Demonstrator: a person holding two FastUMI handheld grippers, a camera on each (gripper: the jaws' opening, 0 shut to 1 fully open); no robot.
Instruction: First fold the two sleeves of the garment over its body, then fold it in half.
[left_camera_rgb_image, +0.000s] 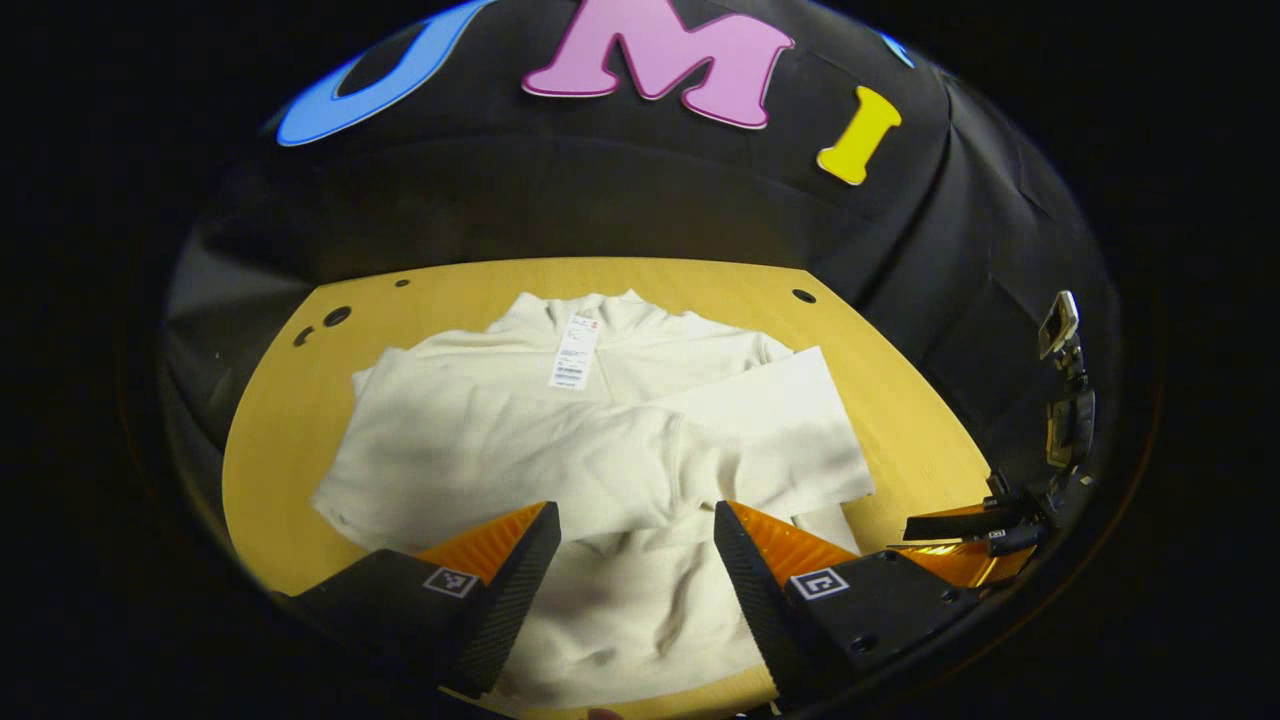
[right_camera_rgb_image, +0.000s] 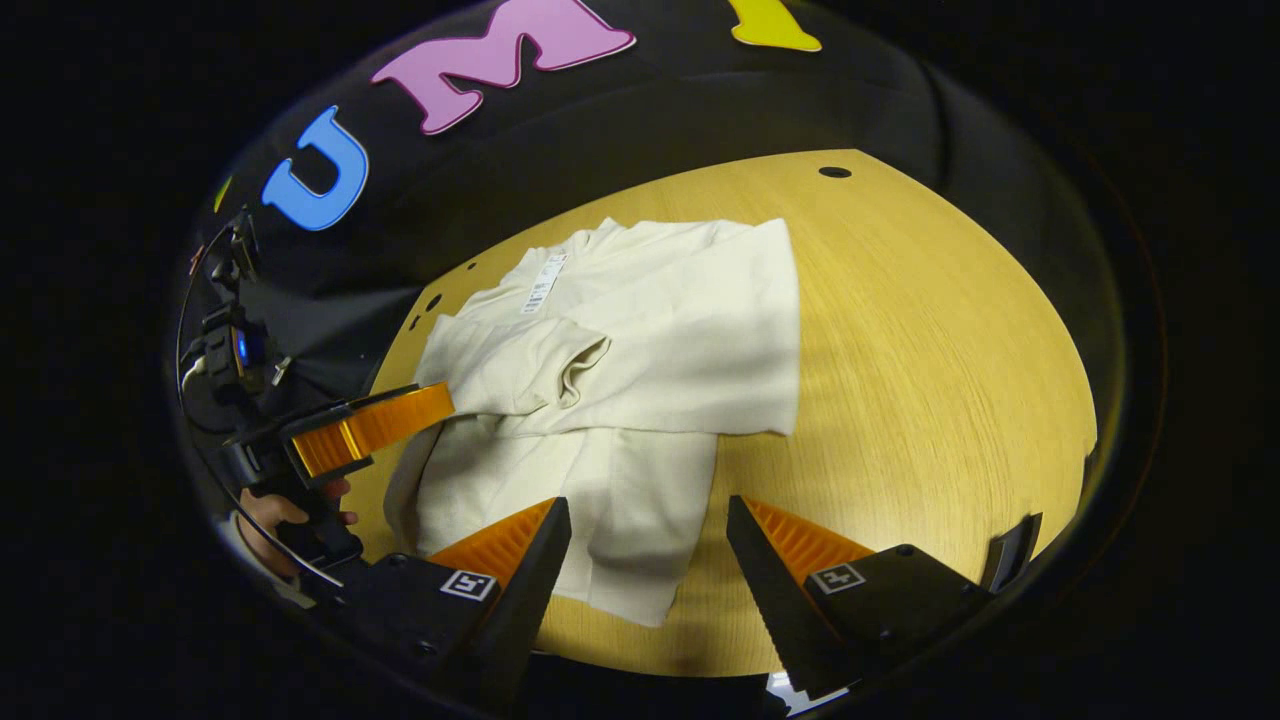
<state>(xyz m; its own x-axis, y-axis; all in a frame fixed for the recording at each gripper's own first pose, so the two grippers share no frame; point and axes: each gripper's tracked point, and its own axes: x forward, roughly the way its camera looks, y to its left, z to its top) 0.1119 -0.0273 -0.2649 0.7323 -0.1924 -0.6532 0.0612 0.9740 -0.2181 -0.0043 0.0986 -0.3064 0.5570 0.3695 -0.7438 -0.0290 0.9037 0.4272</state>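
A cream long-sleeved garment (left_camera_rgb_image: 600, 450) lies flat on the wooden table (left_camera_rgb_image: 900, 400), collar and paper tag (left_camera_rgb_image: 572, 352) at the far side. Both sleeves are laid across its body, one over the other. My left gripper (left_camera_rgb_image: 637, 560) hovers open above the garment's near hem, with nothing between its fingers. In the right gripper view the garment (right_camera_rgb_image: 640, 380) lies left of centre, and my right gripper (right_camera_rgb_image: 648, 560) stands open over its lower right corner and the bare table (right_camera_rgb_image: 920, 350). The left gripper (right_camera_rgb_image: 370, 430) shows at the garment's left edge, held by a hand (right_camera_rgb_image: 285, 515).
Small round holes (left_camera_rgb_image: 803, 296) mark the table's far corners, one of which also appears in the right gripper view (right_camera_rgb_image: 834, 172). The black cloth wall (left_camera_rgb_image: 640, 200) rises right behind the table. The right gripper (left_camera_rgb_image: 985, 530) sits at the table's right edge. Bare wood stretches right of the garment.
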